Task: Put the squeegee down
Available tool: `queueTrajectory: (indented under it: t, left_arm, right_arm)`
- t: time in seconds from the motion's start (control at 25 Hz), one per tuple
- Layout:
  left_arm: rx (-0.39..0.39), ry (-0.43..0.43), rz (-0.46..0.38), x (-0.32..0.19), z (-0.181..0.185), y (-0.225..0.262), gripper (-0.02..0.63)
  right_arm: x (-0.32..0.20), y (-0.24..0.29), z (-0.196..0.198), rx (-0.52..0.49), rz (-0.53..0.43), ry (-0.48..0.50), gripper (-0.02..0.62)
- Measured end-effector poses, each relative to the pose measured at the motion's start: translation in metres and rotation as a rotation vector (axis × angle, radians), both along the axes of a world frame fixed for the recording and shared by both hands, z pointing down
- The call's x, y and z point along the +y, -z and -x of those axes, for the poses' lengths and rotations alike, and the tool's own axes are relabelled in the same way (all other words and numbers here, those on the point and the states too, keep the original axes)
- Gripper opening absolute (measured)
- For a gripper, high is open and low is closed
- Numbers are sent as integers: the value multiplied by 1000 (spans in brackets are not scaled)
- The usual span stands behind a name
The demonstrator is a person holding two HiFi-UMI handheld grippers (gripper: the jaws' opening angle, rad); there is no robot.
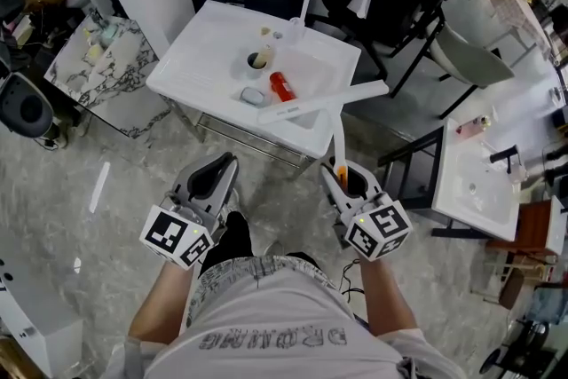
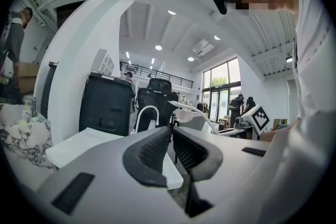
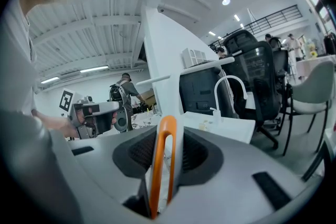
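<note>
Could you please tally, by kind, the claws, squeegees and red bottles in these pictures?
White plastic squeegee with orange-edged handle: 1
Claws: 2, namely the left claw, shut on nothing, and the right claw, gripping that handle
Red cylindrical bottle in the white sink: 1
Total: 4

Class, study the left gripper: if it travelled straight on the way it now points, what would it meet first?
Probably the white sink unit: the left gripper, jaws together and empty, points at its front edge. Height is hard to judge; it might instead pass just over the rim.
</note>
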State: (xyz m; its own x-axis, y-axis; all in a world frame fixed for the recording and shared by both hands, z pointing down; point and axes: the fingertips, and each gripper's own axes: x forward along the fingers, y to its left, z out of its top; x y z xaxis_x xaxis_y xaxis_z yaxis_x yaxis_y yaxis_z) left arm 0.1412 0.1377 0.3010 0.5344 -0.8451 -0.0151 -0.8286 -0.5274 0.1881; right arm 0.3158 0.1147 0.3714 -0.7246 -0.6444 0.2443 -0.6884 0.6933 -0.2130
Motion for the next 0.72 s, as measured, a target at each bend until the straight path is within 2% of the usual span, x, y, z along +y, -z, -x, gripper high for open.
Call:
queueTrajectory:
  t: [0.72]
  left_arm:
    - [41,4,41,-102,101,-19,48]
  right_arm:
    - [-97,-13,108,41,46,23,106]
